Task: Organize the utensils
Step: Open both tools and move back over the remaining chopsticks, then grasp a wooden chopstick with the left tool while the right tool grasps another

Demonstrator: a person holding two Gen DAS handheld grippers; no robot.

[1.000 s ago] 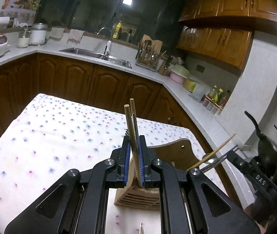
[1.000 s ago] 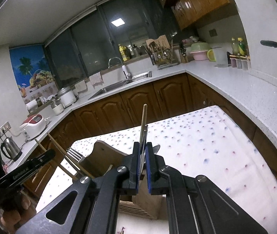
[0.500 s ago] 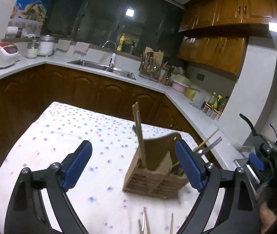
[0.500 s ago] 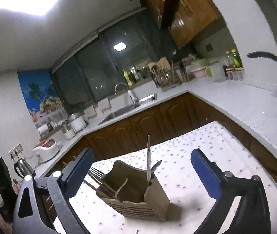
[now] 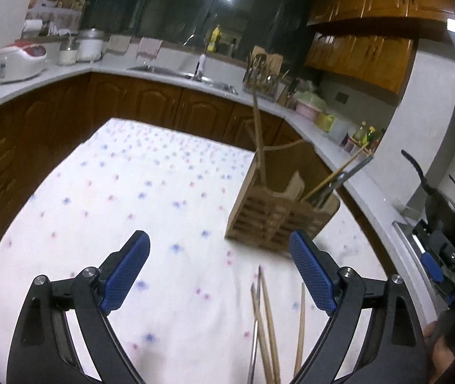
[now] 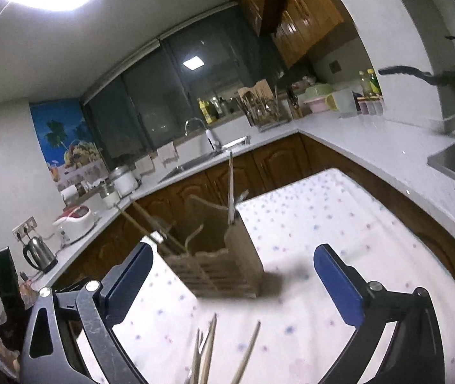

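Both sets of fingers (image 5: 125, 270) stand wide apart, holding nothing. The loose chopsticks (image 5: 264, 323) lie on the bench just below and between them, long axes running away toward the wooden holder (image 5: 278, 214) beyond.

No lettering, brand, number or sign can be read in either view; the bottles on the counter are too small and blurred for their labels to be made out; the wall poster shows only a picture, no words.
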